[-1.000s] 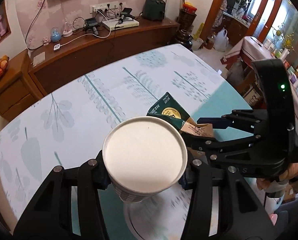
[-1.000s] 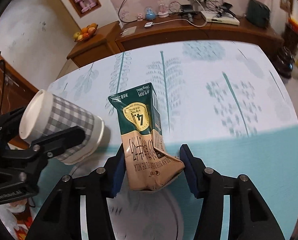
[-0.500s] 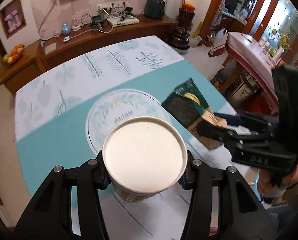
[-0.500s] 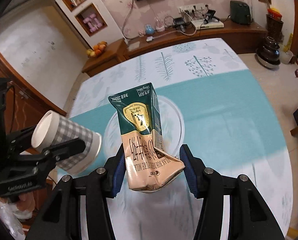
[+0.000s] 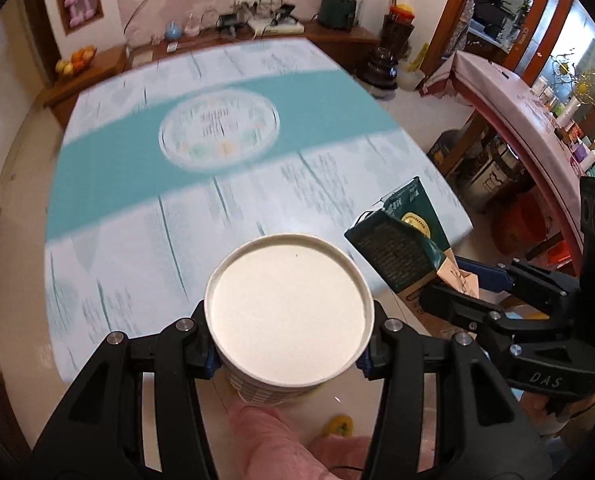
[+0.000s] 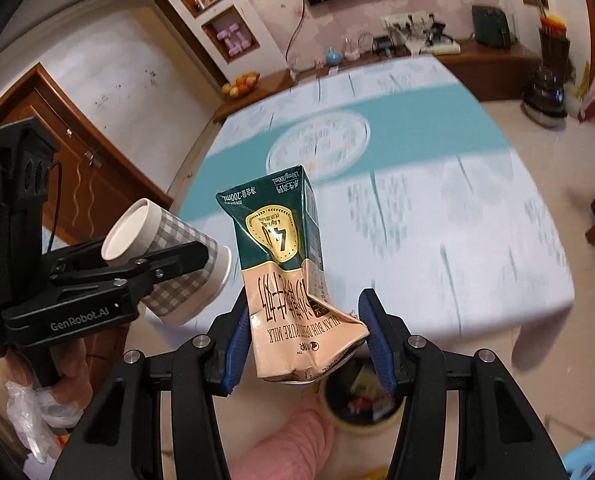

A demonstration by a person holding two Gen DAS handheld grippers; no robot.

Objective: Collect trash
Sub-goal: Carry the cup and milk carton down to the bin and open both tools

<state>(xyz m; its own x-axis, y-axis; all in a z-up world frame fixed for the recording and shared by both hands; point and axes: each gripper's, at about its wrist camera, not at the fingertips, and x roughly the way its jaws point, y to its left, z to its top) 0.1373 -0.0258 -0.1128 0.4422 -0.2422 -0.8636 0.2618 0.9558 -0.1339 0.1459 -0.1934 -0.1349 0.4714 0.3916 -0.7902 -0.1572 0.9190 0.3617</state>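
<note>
A checked paper cup (image 5: 289,312), its white bottom facing the camera, sits between the pads of my left gripper (image 5: 289,344), which is shut on it. The same cup (image 6: 165,256) shows at the left of the right wrist view, lying sideways in the left gripper (image 6: 177,268). My right gripper (image 6: 305,328) is shut on a crumpled green and tan milk carton (image 6: 285,280), upside down, its blue pads pressing the dented lower part. The carton (image 5: 401,240) and right gripper (image 5: 453,284) appear at the right of the left wrist view. Both grippers hang past the table's near edge.
A yellow-rimmed bin (image 6: 357,408) with rubbish inside stands on the floor under the carton. The table (image 6: 437,216) with a teal and white cloth lies ahead. Pink clothing (image 5: 281,440) of the person is at the bottom. A wooden sideboard (image 5: 337,36) runs along the far wall.
Both grippers have pulled back and up from over the table to beyond its near edge, still holding the cup and the carton. The bin has come into view below.
</note>
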